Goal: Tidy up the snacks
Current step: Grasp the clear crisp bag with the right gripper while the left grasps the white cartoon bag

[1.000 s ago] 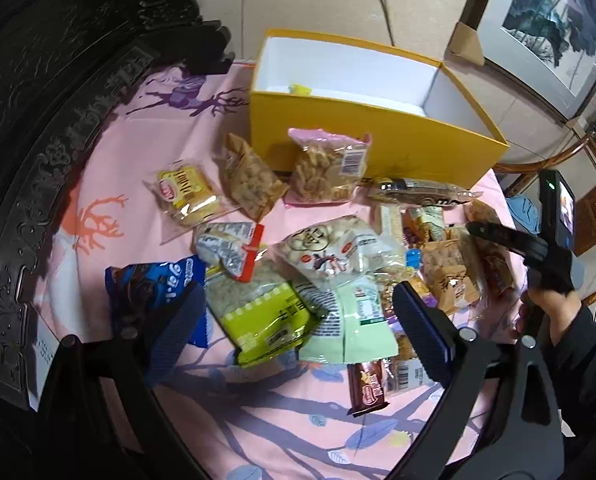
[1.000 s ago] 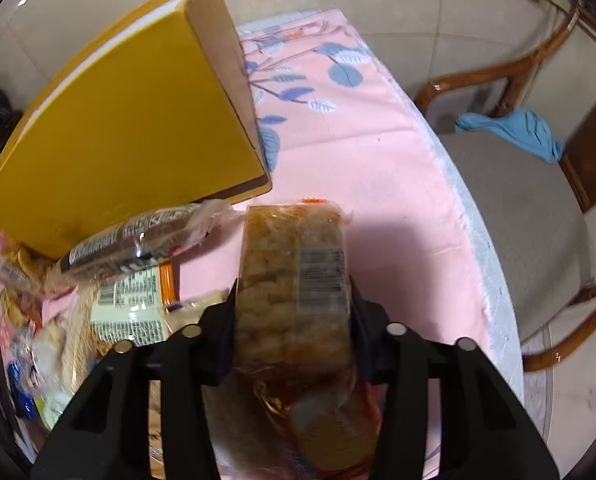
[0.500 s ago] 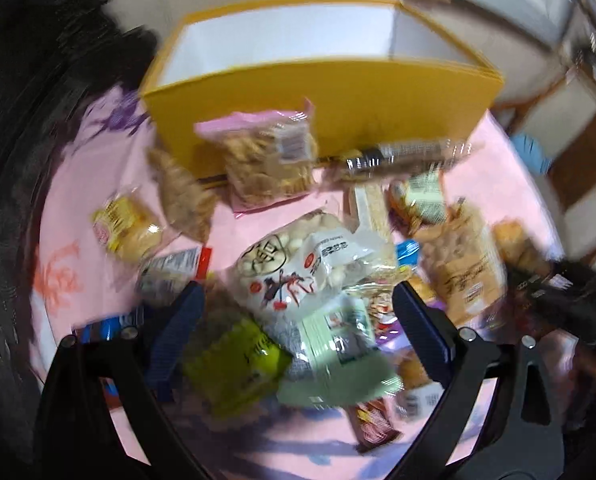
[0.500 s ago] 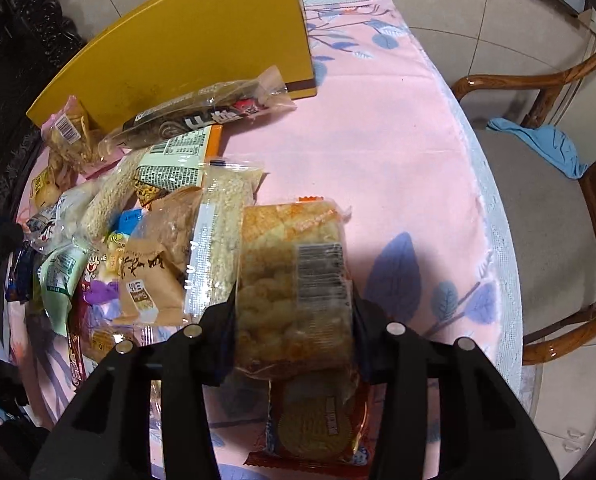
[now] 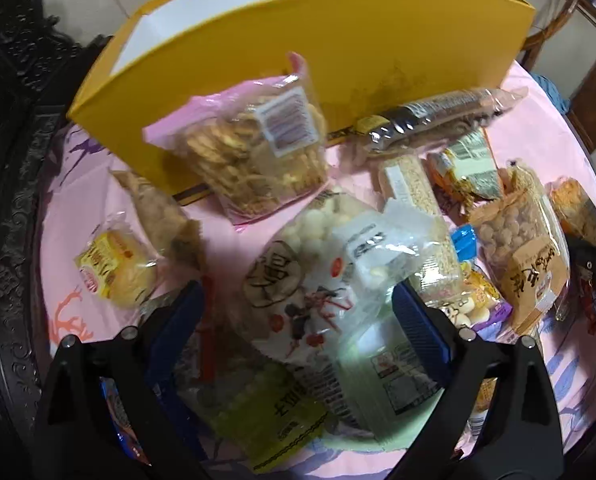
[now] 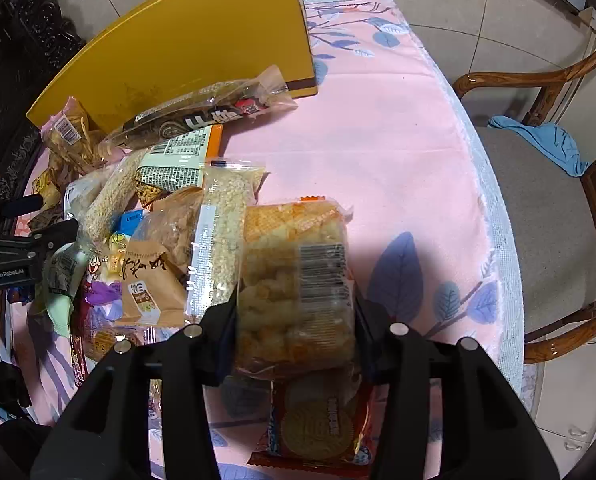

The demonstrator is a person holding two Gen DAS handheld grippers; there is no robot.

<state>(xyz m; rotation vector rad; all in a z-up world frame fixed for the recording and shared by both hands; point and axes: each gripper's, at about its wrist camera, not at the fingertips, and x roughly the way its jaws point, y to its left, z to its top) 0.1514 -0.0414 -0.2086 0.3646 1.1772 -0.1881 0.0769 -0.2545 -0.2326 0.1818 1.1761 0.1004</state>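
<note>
A yellow box with a white inside stands at the back of the pink table; it also shows in the right wrist view. My left gripper is open, its jaws wide on either side of a white bag of round snacks in a pile of packets. My right gripper is shut on a clear pack of orange puffed snacks and holds it above the table. A red biscuit packet lies under it.
A pink bag of crackers leans on the box. A long dark packet lies before the box. Several packets crowd the table's left part. A wooden chair with a blue cloth stands past the table's right edge.
My left gripper has moved forward and down over the pile toward the white bag. My right gripper has pulled back from the box with the orange pack still in it.
</note>
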